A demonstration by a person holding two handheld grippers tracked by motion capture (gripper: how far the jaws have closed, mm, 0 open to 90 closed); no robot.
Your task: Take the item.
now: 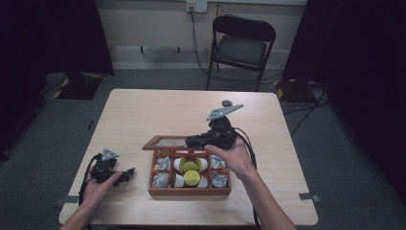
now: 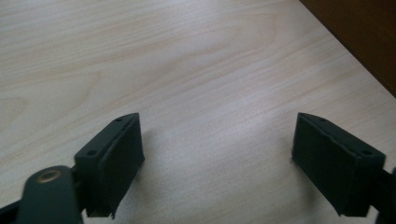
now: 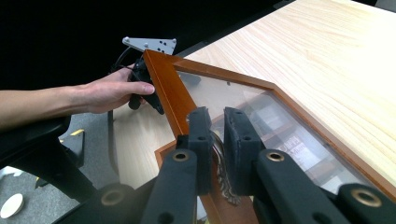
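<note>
A wooden compartment box [image 1: 189, 192] stands near the table's front edge, holding yellow round pieces [image 1: 192, 178] and grey-white packets [image 1: 161, 180]. Its glass-paned lid [image 1: 165, 142] is lifted and tilts back. My right gripper [image 1: 192, 141] is shut on the lid's front edge. In the right gripper view the jaws [image 3: 217, 140] clamp the wooden frame [image 3: 167, 88] at a small metal clasp. To the left of the box, my left gripper [image 1: 128, 175] rests low over the table. Its jaws [image 2: 217, 158] stand open with only bare wood between them.
The light wooden table [image 1: 158, 110] is bare behind and to the left of the box. A black folding chair [image 1: 243, 44] stands beyond the far edge. Dark curtains hang at both sides. Cables trail from both grippers towards the person.
</note>
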